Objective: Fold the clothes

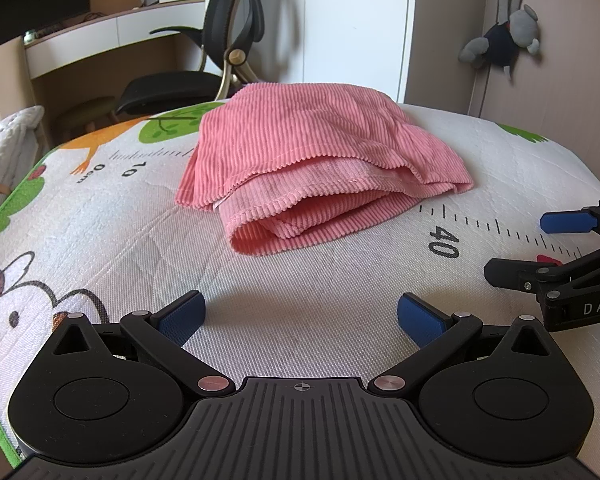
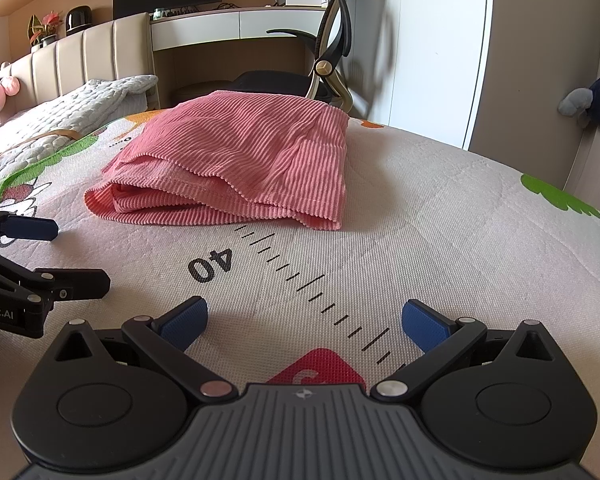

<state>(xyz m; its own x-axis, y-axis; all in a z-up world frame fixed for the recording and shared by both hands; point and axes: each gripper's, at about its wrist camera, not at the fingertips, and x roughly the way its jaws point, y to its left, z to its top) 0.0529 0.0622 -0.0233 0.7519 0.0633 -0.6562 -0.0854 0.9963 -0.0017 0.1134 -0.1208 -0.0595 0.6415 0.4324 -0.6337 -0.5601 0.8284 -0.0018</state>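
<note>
A pink ribbed garment (image 1: 316,160) lies folded in a thick stack on the printed bed mat (image 1: 300,312); it also shows in the right wrist view (image 2: 240,160). My left gripper (image 1: 300,316) is open and empty, low over the mat, a short way in front of the garment. My right gripper (image 2: 304,320) is open and empty, low over the mat's ruler print, in front of the garment's right corner. Each gripper shows in the other's view: the right one at the right edge (image 1: 540,244), the left one at the left edge (image 2: 68,252).
A black office chair (image 1: 220,52) and a desk (image 2: 236,24) stand beyond the bed's far edge. A grey quilt (image 2: 72,108) and headboard (image 2: 80,56) lie at the far left. A plush toy (image 1: 504,40) hangs on the wardrobe at right.
</note>
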